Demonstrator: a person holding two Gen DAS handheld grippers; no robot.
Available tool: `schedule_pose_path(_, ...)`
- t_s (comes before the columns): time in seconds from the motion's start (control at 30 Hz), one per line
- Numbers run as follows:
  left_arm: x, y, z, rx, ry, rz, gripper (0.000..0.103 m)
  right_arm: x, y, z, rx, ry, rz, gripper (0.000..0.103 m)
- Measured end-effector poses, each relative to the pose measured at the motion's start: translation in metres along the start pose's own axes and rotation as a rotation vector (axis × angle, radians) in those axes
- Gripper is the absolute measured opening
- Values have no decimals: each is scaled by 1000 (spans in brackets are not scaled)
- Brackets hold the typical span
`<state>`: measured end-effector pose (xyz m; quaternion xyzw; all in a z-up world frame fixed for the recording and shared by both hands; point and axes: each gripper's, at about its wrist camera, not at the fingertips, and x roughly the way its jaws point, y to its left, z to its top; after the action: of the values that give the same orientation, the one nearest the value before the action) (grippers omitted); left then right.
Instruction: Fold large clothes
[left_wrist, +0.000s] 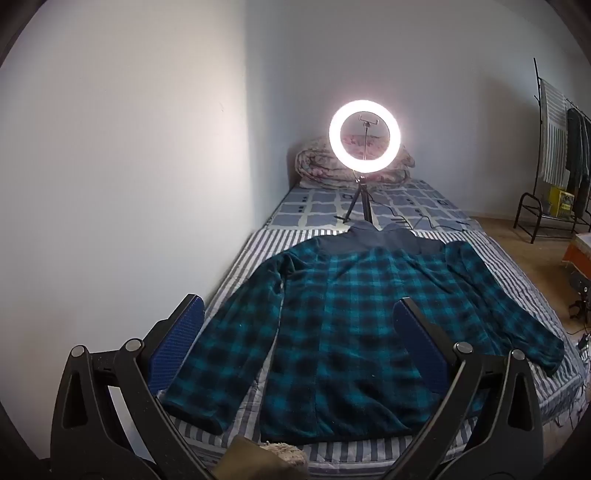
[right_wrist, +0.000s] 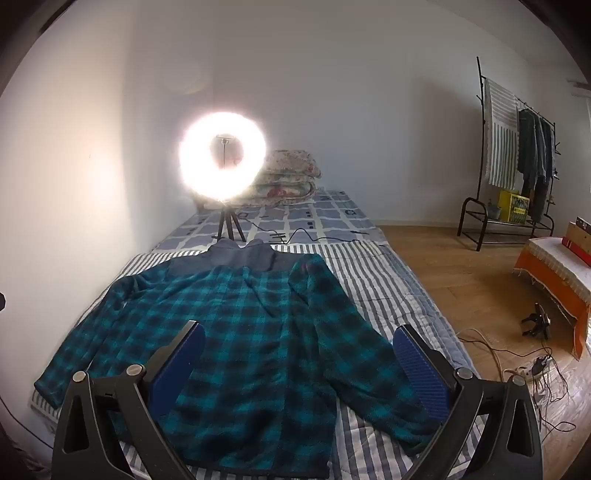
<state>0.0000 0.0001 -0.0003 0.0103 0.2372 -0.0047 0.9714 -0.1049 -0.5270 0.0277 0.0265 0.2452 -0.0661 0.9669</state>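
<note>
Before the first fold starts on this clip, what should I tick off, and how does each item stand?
1. Plaid fleece jacket lies spread flat on the striped bedsheet: ok.
2. Both sleeves lie out to the sides, none tucked under the body: ok.
3. Left gripper is open and holds nothing: ok.
4. Right gripper is open and holds nothing: ok.
5. Ring light on its tripod stands beyond the collar, apart from the jacket: ok.
6. The black cable on the bed stays off the collar: cannot tell, since it runs close behind it.
</note>
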Motion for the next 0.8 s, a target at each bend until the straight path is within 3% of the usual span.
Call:
schedule_pose_path(0.13,6,1,1,15,6,-1,103,3,1,-2,-12,6,2,103)
schedule_pose_path(0.27,-2,-3,-1,29,-49,24,103,-5,5,1,-31,-32,-21,103)
schedule_pose_path(0.8,-7,8,6,-1,-48,33,103,-6,5,1,-34,-36,-24,103)
